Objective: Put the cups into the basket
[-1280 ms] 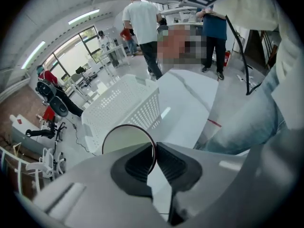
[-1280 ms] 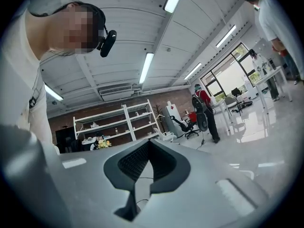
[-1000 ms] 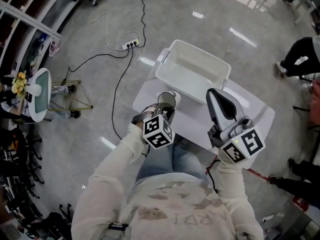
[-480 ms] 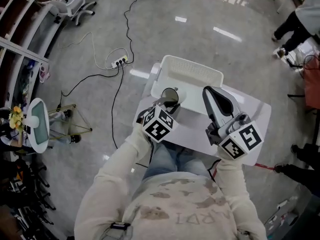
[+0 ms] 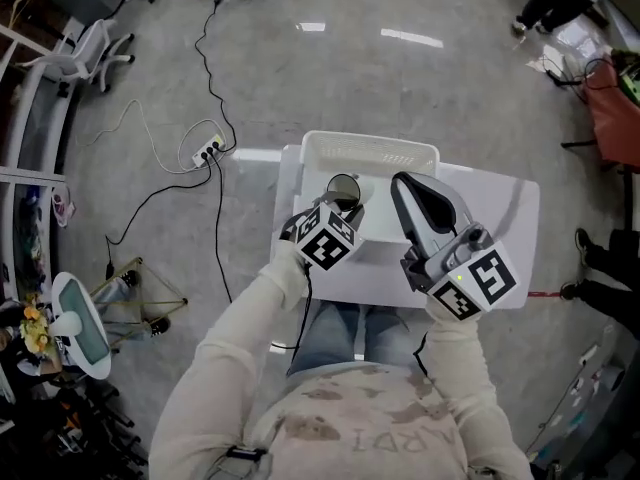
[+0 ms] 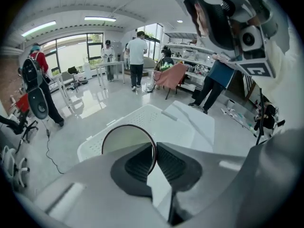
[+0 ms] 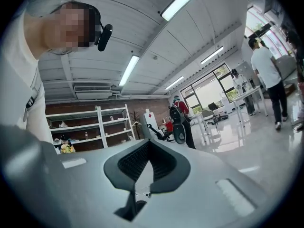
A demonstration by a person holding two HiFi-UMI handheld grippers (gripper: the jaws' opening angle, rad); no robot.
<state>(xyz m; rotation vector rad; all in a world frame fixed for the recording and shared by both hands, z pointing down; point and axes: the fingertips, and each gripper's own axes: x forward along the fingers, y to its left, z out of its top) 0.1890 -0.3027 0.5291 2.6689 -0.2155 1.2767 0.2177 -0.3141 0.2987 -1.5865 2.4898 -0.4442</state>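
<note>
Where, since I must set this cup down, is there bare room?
The white slotted plastic basket shows a bare floor where visible. The white table is bare right of the basket. It is crowded at the basket's near rim: the left tool grips the dark-rimmed round cup there, the right tool beside it.
</note>
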